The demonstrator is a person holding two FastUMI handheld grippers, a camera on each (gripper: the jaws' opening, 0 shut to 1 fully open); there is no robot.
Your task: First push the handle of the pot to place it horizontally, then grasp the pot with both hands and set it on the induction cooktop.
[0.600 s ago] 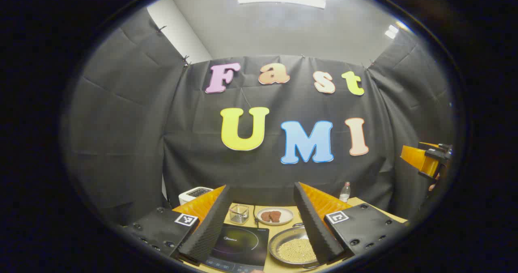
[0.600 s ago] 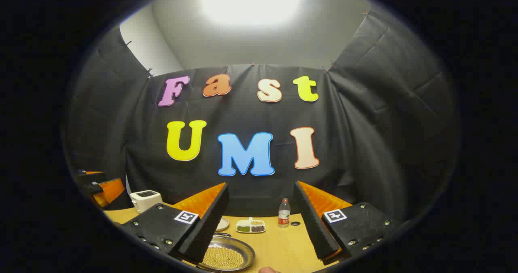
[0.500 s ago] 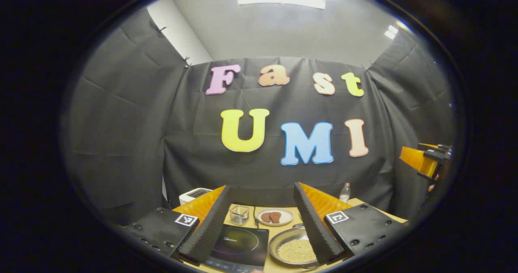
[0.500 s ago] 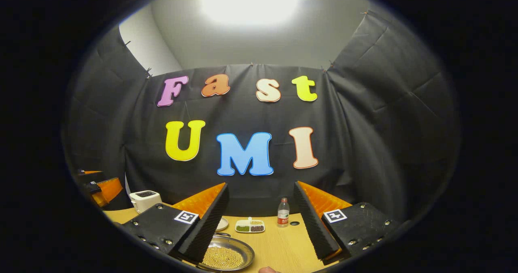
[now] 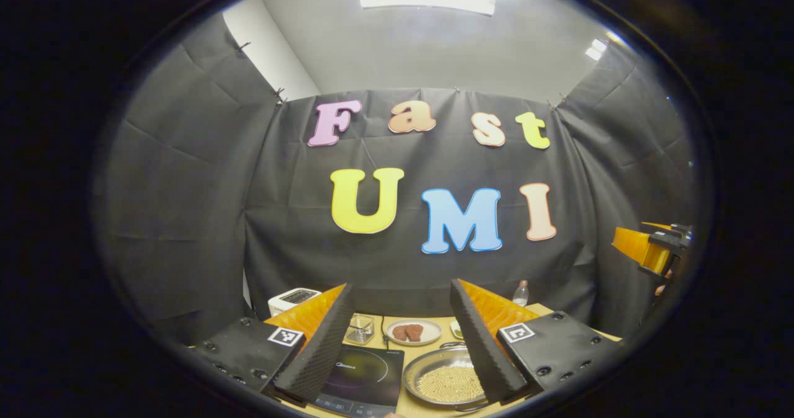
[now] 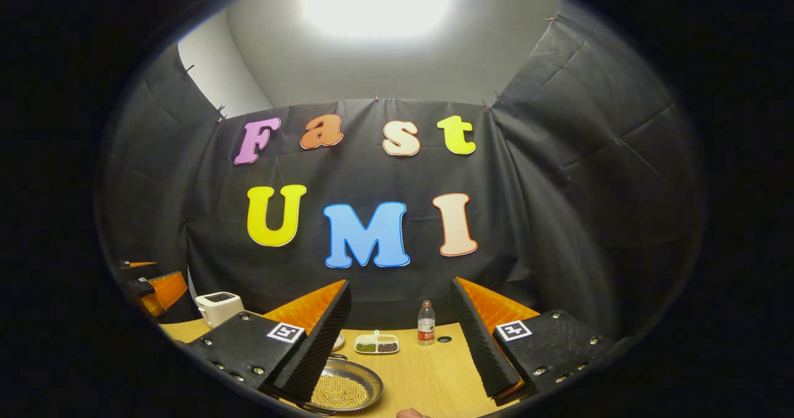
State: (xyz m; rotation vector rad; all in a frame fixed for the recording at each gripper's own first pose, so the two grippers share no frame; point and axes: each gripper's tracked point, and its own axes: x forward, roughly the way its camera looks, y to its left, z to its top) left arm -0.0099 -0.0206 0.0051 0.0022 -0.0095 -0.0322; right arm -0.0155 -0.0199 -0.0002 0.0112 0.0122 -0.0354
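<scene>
Steel pot beside branded induction cooktop (logo unreadable); both grippers' jaws apart, empty.

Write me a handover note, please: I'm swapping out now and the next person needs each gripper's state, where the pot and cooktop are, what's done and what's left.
Left tongs: open, empty, held above the near table edge.
Right tongs: open, empty, also off the table.
Pot: shallow metal pan holding yellow grains, on the table just right of the induction cooktop, not on it. Its handle can't be made out clearly.
Done: nothing visible; pot untouched.
Left: push the handle horizontal, grasp the pot with both tongs, set it on the cooktop.
</scene>
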